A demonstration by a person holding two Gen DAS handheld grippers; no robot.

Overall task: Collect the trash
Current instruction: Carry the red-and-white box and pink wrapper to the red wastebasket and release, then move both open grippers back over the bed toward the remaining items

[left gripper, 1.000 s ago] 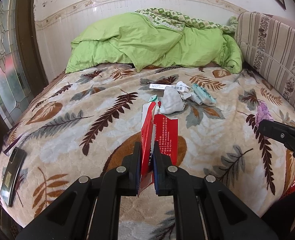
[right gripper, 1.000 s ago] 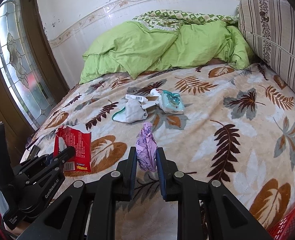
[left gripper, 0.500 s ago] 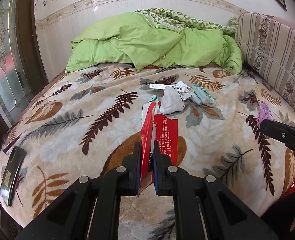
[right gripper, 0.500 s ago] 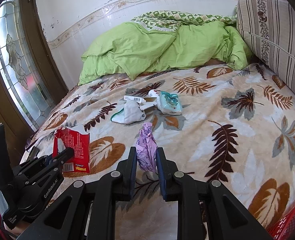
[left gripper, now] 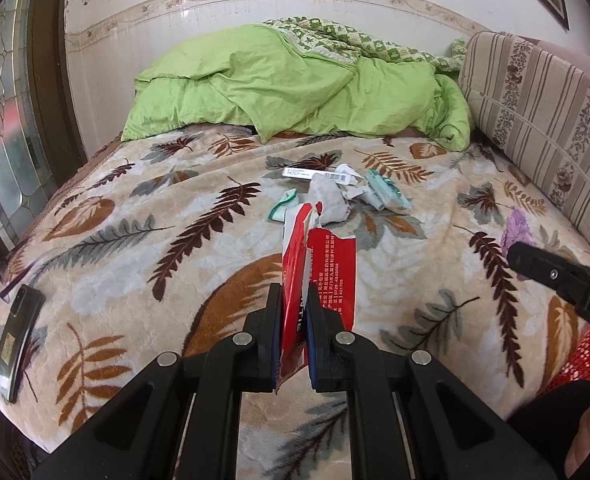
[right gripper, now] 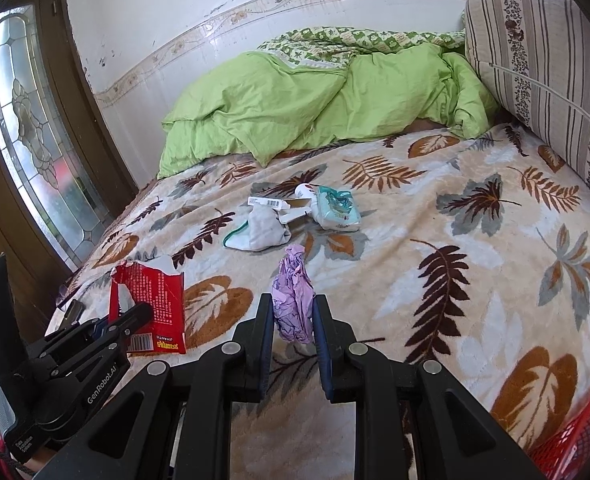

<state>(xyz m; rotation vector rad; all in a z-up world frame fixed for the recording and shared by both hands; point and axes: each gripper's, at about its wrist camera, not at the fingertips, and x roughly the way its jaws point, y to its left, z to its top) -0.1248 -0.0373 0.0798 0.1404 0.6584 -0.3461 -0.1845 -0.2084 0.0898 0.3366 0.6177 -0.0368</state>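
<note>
Left gripper [left gripper: 295, 320] clamps a torn, glossy red packet [left gripper: 319, 272]; right gripper [right gripper: 293, 320] pinches crumpled purple plastic [right gripper: 293, 296], lower end hidden between the fingers.

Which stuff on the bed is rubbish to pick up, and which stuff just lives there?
Rubbish:
- red wrapper, in the left tongs
- purple crumpled bag, in the right tongs
- pile of wrappers and labels mid-bed
- red basket, probably for the rubbish

Just there:
- green quilt
- leaf blanket
- phone
- striped cushion
</note>
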